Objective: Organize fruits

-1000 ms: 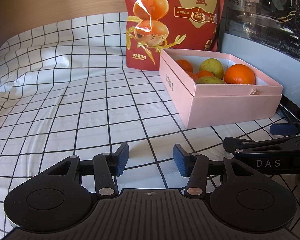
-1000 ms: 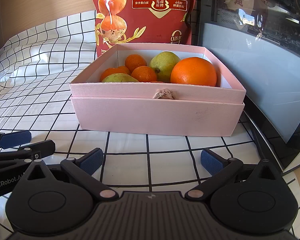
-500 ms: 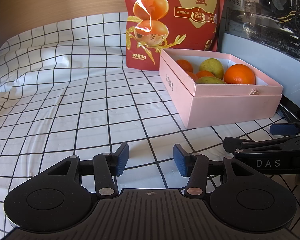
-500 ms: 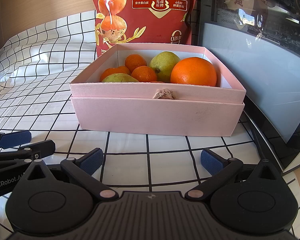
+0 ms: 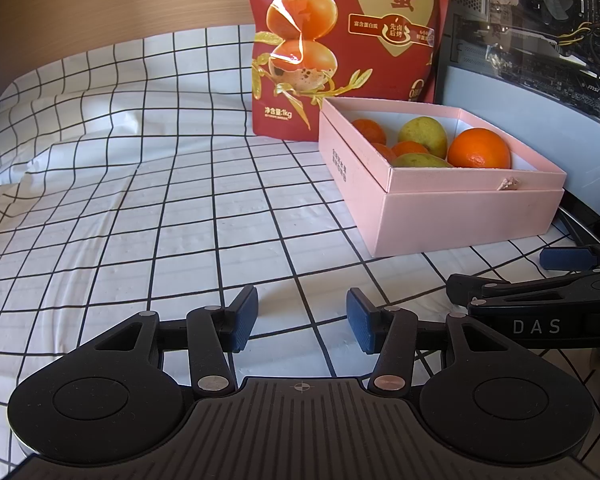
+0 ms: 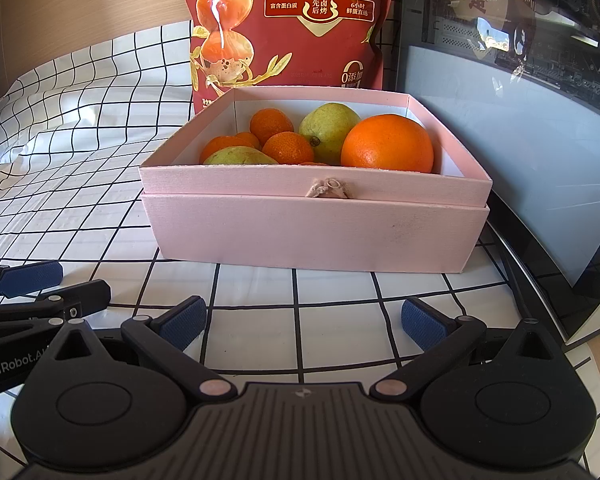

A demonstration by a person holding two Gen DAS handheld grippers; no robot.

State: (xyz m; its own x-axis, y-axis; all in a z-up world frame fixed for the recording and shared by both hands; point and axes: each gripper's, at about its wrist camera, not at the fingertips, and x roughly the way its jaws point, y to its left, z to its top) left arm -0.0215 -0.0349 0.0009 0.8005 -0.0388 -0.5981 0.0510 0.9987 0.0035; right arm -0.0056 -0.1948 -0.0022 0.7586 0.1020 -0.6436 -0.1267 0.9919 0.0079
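A pink box (image 6: pixel 316 236) (image 5: pixel 456 216) sits on the checked cloth and holds a large orange (image 6: pixel 387 144) (image 5: pixel 479 148), two green pears (image 6: pixel 328 126) (image 6: pixel 236 157) and several small mandarins (image 6: pixel 287 147). My right gripper (image 6: pixel 304 322) hovers low over the cloth just in front of the box, jaws wide open and empty. My left gripper (image 5: pixel 302 314) stands open and empty to the left of the box, above bare cloth. In the left wrist view the right gripper's fingers (image 5: pixel 566 258) show at the right edge.
A tall red snack bag (image 6: pixel 288 28) (image 5: pixel 344 40) stands right behind the box. A computer case with a glass side (image 6: pixel 540 120) (image 5: pixel 540 48) walls off the right. The black-and-white checked cloth (image 5: pixel 140 200) stretches left, rumpled towards a wooden wall.
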